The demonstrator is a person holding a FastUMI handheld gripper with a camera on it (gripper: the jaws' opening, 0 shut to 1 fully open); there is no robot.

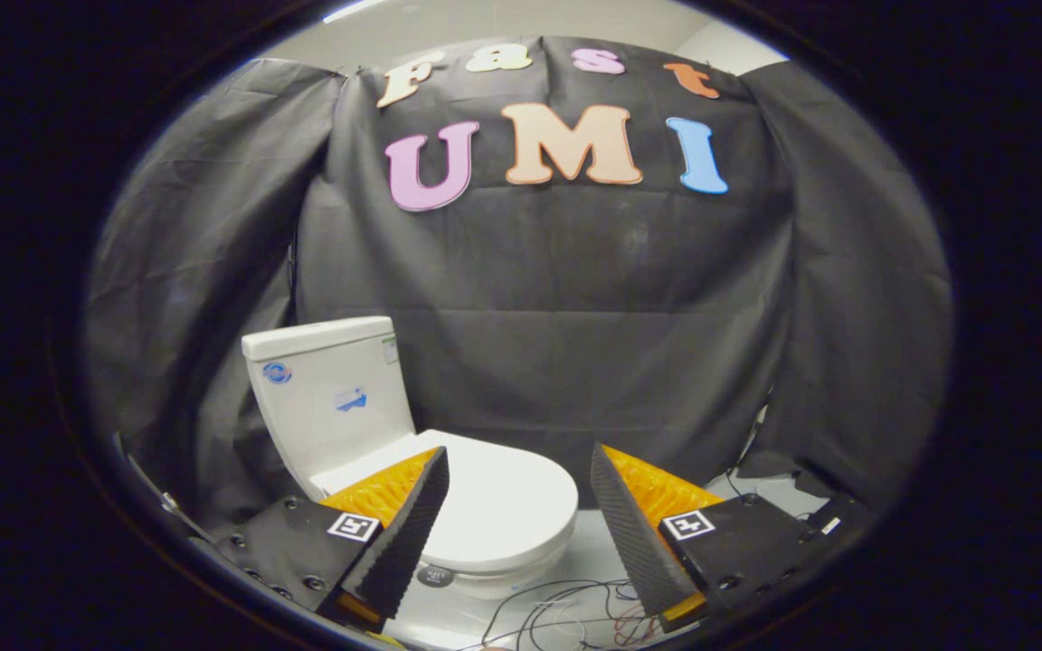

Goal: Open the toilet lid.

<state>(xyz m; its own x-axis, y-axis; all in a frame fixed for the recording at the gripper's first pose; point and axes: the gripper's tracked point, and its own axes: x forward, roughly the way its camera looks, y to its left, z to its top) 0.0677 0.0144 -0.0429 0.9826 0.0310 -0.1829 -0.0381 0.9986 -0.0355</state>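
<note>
A white toilet stands against the black cloth wall, its tank (331, 398) upright at the back. Its lid (503, 502) lies flat and closed over the bowl. My gripper (518, 470) hangs above the lid's front half with its fingers wide apart. The left finger (399, 533) with its ribbed black pad covers the lid's left side. The right finger (634, 533) stands off to the right of the lid's rim. Nothing is held between them, and neither finger touches the lid.
Loose thin cables (566, 610) lie on the pale floor (593, 542) in front of the toilet. A small dark round disc (436, 575) sits by the bowl's base. Black cloth (575, 316) closes the booth on three sides.
</note>
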